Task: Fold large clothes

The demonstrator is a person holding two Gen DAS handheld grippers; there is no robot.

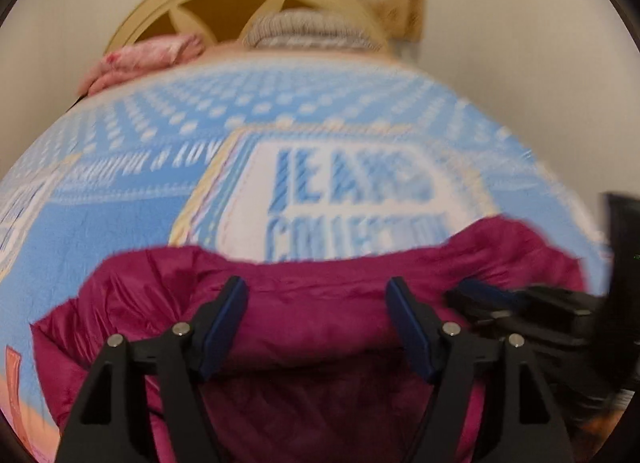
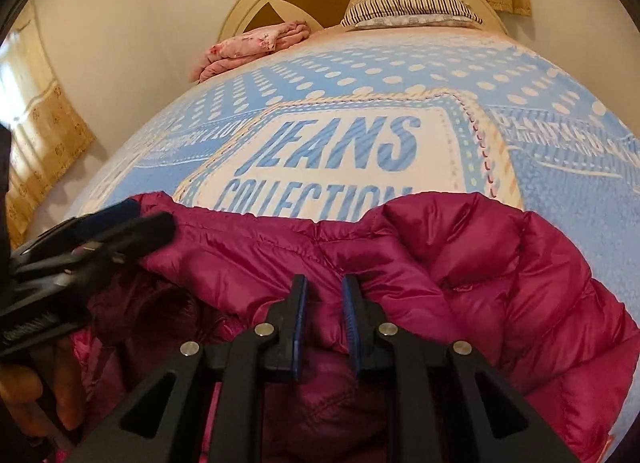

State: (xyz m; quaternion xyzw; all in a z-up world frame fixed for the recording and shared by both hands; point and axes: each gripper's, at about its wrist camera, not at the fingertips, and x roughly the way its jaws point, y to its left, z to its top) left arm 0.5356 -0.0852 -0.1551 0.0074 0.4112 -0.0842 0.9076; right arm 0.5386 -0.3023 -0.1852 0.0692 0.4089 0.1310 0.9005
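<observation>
Magenta quilted nylon — a puffer jacket (image 2: pixel 460 263) — lay bunched on the bed, at the near edge of a blue dotted bedspread (image 2: pixel 360 75) printed "JEANS COLLECTION". The jacket covered the lower part of that lettering.

Left gripper (image 1: pixel 316 327): jaws spread wide over the jacket, with fabric visible between the blue pads (image 1: pixel 222 327); nothing was clamped. This view was motion-blurred. The same gripper appeared at the left edge of the right wrist view, resting against the jacket's upper left edge.

Right gripper (image 2: pixel 324 323): jaws drawn close together with a narrow gap between the pads (image 2: pixel 298 327). A fold of jacket sat in that gap, but whether the pads actually pinched the fabric could not be determined. The gripper also appeared at the right edge of the left wrist view, blurred, on the jacket.

At the head of the bed — against a cream headboard (image 2: pixel 248 11) — lay a striped pillow (image 2: pixel 412 7) and a folded pink blanket (image 2: pixel 248 47), both well apart from the jacket.
</observation>
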